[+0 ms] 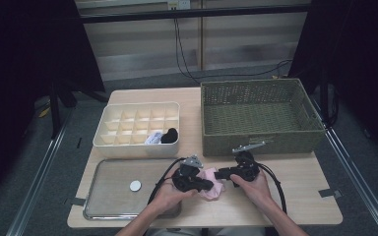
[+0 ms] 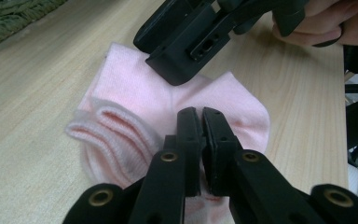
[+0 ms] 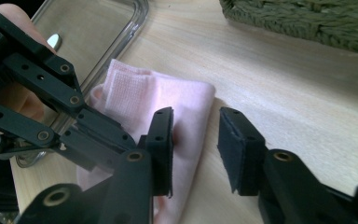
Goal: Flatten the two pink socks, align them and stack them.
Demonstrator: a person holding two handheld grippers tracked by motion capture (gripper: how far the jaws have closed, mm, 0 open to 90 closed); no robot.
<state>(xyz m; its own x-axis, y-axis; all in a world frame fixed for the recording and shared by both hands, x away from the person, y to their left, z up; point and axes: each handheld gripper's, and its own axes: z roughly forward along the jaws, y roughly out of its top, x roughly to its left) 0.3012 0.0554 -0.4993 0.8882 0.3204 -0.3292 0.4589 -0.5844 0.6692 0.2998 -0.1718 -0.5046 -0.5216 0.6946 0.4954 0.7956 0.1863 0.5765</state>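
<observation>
While both hands work at the near edge of the table, here is how it stands:

Left gripper (image 2: pixel 200 114): jaws pressed all but together, and from its own view they seem to pinch a fold of the small pale pink knitted sock (image 2: pixel 168 100); the pads sit right on the fabric.

Right gripper (image 3: pixel 196 140): jaws part-way apart, one pad over the pink cloth, the other over bare wood; nothing squeezed between them. No grip here.

Sock: flat on the light wooden table (image 1: pixel 295 196) between the two tools, cuff doubled over, just beside the clear-lidded metal tray (image 1: pixel 108 196) with the white knob.

Progress: looks like folding in mid-stride. The sock is partly doubled, not yet a tidy bundle.

Already stowed: in the cream plastic divider box (image 1: pixel 138 147), a black rolled item (image 1: pixel 170 135) and a white one (image 1: pixel 152 138) sit in neighbouring front cells.

Left to do: by this reading, finish the fold, lift the sock and drop it into a free cell; most cells are vacant.

Farther out: the olive woven basket (image 1: pixel 261 118) stands behind, with nothing visible in it.
</observation>
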